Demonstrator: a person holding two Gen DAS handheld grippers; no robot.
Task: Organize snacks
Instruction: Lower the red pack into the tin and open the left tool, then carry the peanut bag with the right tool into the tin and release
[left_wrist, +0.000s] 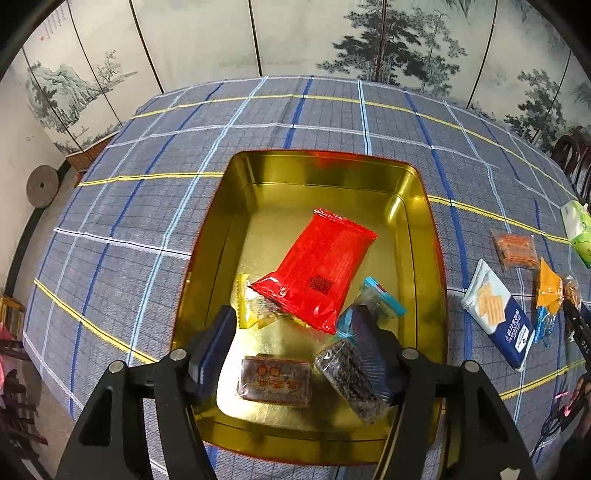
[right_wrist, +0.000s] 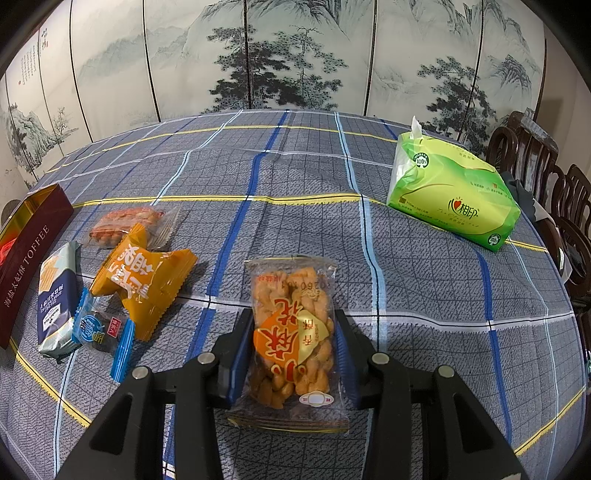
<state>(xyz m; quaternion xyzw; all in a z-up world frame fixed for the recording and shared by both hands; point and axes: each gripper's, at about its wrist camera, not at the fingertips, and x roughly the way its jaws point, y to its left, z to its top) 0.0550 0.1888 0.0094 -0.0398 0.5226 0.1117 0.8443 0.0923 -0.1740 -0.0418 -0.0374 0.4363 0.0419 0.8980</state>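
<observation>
My right gripper (right_wrist: 293, 345) clamps a clear crinkly packet of golden fried twists (right_wrist: 291, 332); my left gripper (left_wrist: 295, 339) gapes over the gold tin (left_wrist: 421, 221).

A green tissue pack (right_wrist: 452, 192) sits on the desk (right_wrist: 295, 177) at two o'clock. The desk has a blue checked cloth. Dark chairs (right_wrist: 554, 192) stand at three o'clock. A painted screen (right_wrist: 295, 55) stands at twelve o'clock.
</observation>
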